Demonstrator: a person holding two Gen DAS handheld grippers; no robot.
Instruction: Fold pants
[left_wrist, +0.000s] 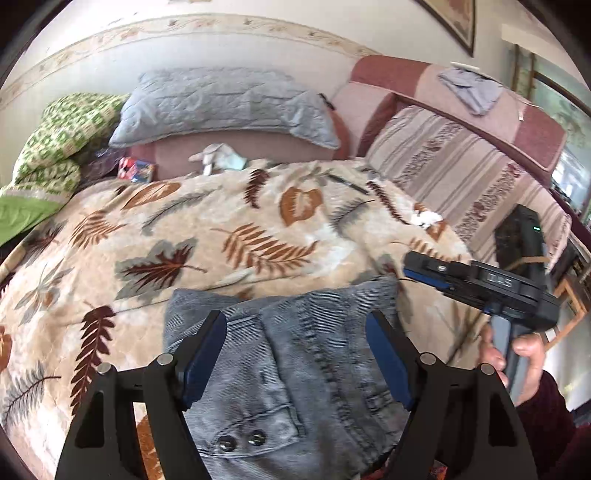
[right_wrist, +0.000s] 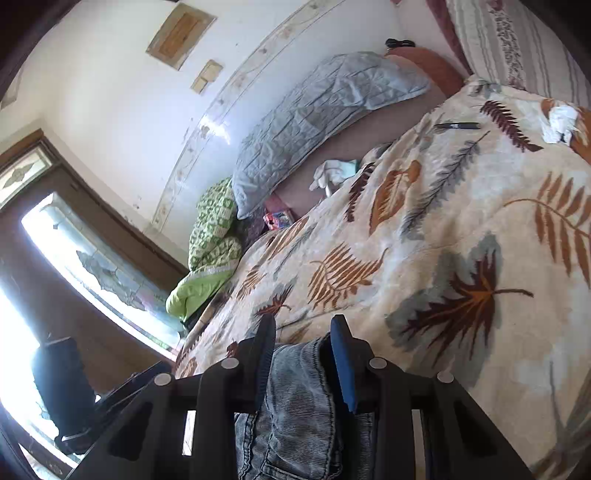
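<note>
Grey-blue corduroy pants (left_wrist: 288, 354) lie folded on a leaf-patterned blanket (left_wrist: 229, 229), pocket with two snaps showing near me. My left gripper (left_wrist: 297, 332) is open above the pants, one finger on each side, holding nothing. My right gripper (left_wrist: 424, 267) shows at the right of the left wrist view, held in a hand, its tips at the pants' far right corner. In the right wrist view the right gripper (right_wrist: 303, 332) has its jaws narrowly apart with a fold of the pants (right_wrist: 295, 398) between them.
A grey pillow (left_wrist: 225, 107), a green patterned quilt (left_wrist: 62, 140) and a striped cushion (left_wrist: 454, 166) lie at the back. A pen (left_wrist: 347, 183) and a crumpled tissue (left_wrist: 426, 218) lie on the blanket. A bright window (right_wrist: 74, 258) is at the bed's side.
</note>
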